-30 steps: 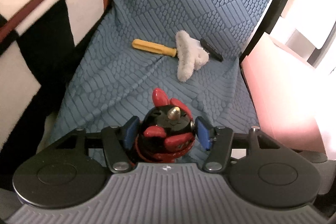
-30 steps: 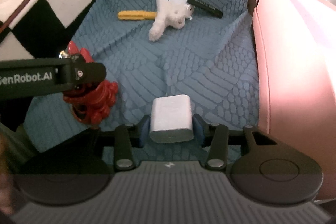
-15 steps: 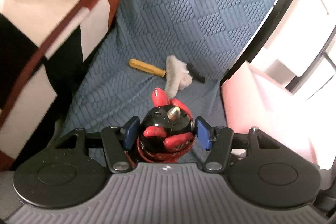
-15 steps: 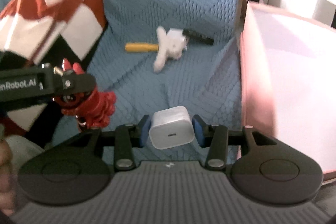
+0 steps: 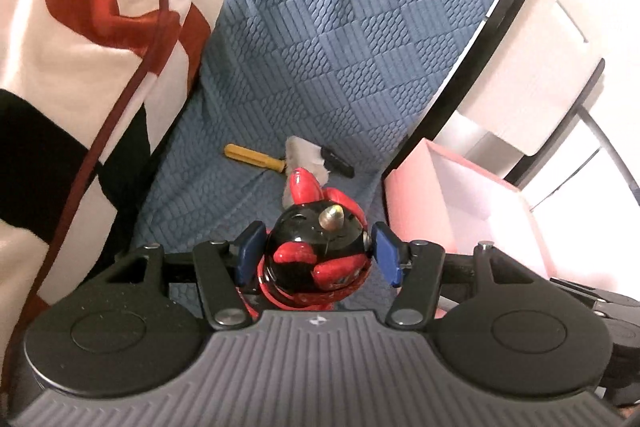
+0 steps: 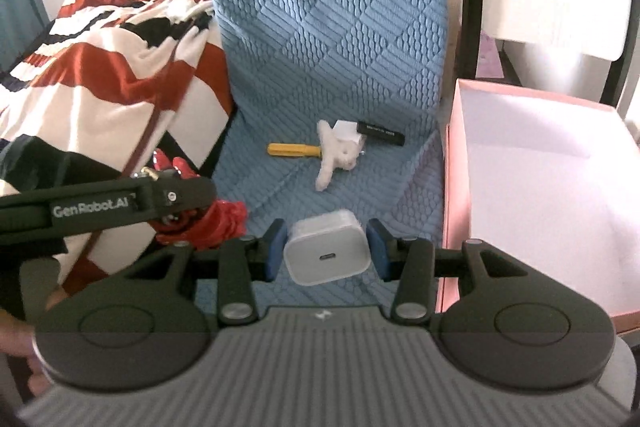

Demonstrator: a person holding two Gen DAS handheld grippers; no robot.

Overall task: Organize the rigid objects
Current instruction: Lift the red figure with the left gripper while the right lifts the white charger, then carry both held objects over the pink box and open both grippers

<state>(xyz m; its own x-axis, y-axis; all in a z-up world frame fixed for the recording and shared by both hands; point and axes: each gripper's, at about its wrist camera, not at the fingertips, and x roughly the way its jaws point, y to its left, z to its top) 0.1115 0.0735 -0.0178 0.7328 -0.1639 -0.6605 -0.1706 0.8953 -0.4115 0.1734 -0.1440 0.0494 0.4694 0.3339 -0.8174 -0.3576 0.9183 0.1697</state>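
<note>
A: State of the left claw (image 5: pixel 316 251)?

B: Clamped on the red-and-black figurine (image 5: pixel 318 251), pads on both sides of its round body, off the blue textured cover (image 5: pixel 360 47).

A: Right claw (image 6: pixel 326 253)?

B: Gripping the white charger block (image 6: pixel 326 253), port end facing the camera. Also clear of the cover.

A: Where's the drop target?

B: Pink box (image 6: pixel 452 187), open top, bare pale floor. It sits to the right of both claws, its near wall touching the edge of the cover. In the right wrist view its wall is just beside the right pad; in the left wrist view it's further over, past the right finger.

A: So the right hand is nearer.

B: Yes. My read: the charger goes in first, short sideways move to the right, over the rim. The left hand has to cross more space, and from the right camera its claw sits left of the charger, so no crossing conflict if right goes first.

A: What's left on the cover?

B: Yellow-handled tool (image 6: pixel 294 149), white fluffy piece (image 6: pixel 336 157), black stick (image 6: pixel 380 133), bunched together well ahead of both claws. The tool and stick lie roughly crosswise to the claws' pointing line.

A: Risk?

B: Rim clearance. The box wall looks tall.
</note>
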